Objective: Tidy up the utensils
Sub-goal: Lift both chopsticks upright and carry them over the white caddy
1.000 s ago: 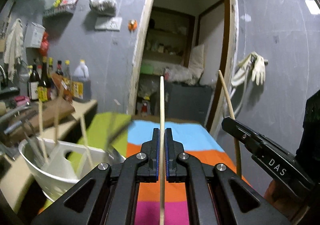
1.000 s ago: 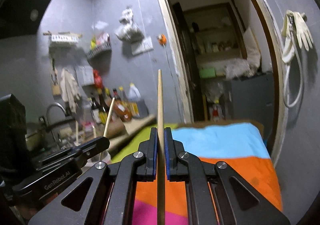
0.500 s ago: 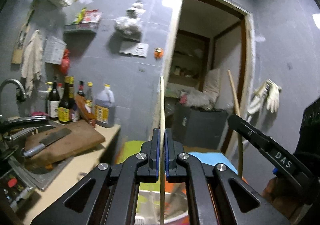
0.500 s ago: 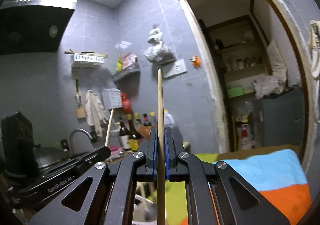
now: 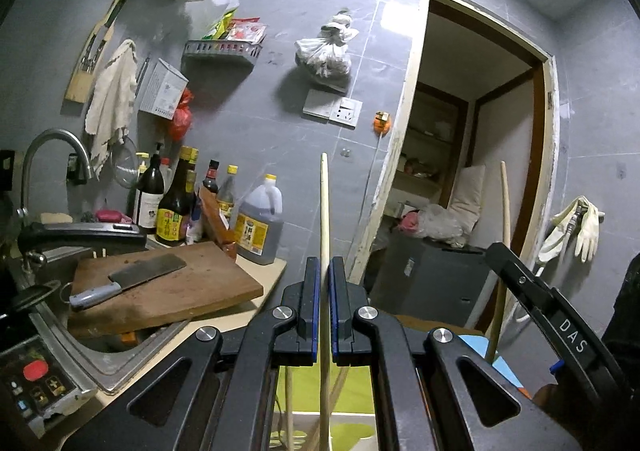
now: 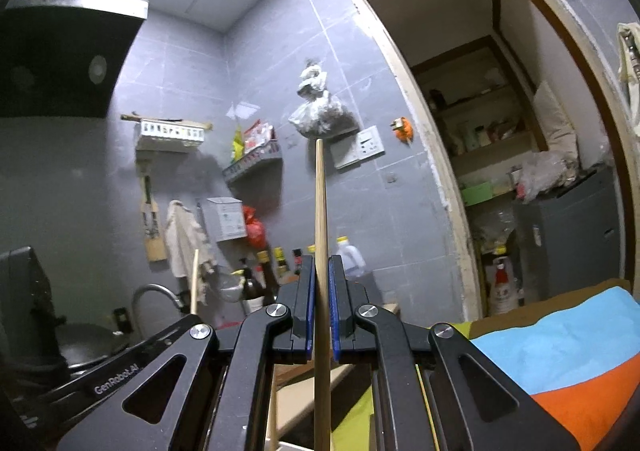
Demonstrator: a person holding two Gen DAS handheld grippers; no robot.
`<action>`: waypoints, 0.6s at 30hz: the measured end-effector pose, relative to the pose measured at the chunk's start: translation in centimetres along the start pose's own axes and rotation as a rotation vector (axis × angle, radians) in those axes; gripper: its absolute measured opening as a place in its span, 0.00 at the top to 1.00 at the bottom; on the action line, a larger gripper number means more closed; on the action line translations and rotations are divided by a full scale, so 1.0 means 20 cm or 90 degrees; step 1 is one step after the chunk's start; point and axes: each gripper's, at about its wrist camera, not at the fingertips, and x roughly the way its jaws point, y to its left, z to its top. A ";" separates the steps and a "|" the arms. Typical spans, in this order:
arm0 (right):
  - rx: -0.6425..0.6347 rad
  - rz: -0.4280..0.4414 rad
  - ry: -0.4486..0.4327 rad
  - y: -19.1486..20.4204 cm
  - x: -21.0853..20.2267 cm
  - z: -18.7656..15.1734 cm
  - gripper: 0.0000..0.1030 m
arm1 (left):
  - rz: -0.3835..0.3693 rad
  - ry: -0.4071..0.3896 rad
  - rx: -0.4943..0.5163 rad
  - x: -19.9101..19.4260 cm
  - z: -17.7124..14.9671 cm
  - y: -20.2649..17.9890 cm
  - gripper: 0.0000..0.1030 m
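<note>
My left gripper [image 5: 324, 265] is shut on a pale wooden chopstick [image 5: 325, 211] that stands upright between the blue pads. My right gripper [image 6: 319, 263] is shut on a second wooden chopstick [image 6: 319, 211], also upright. The right gripper and its chopstick [image 5: 505, 211] show at the right of the left wrist view. The left gripper and its chopstick [image 6: 194, 275] show at the lower left of the right wrist view. Both grippers are raised and tilted up toward the grey tiled wall. More chopsticks [image 5: 289, 403] show below the left gripper.
A wooden cutting board [image 5: 168, 291] with a cleaver [image 5: 128, 279] lies over the sink [image 5: 80, 355] at left. Sauce bottles [image 5: 176, 207] stand against the wall. A striped cloth [image 6: 560, 355] covers the table at lower right. A doorway [image 5: 472, 171] opens at right.
Both grippers have tilted upward, each still holding its chopstick. The white container and the striped cloth have dropped out of the left view; the wall and ceiling now fill both views.
</note>
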 end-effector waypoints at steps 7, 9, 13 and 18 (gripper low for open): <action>-0.028 -0.034 -0.002 0.01 0.02 -0.06 0.96 | -0.005 0.004 -0.008 0.04 -0.07 0.03 0.98; -0.040 -0.040 -0.005 0.02 0.02 -0.09 0.96 | -0.006 0.005 -0.012 0.05 -0.08 0.03 0.98; -0.060 -0.040 -0.004 0.03 0.02 -0.13 0.96 | -0.005 0.003 -0.016 0.05 -0.10 0.03 0.98; -0.056 -0.039 0.003 0.01 0.03 -0.17 0.95 | 0.001 0.003 -0.012 0.06 -0.14 0.03 0.98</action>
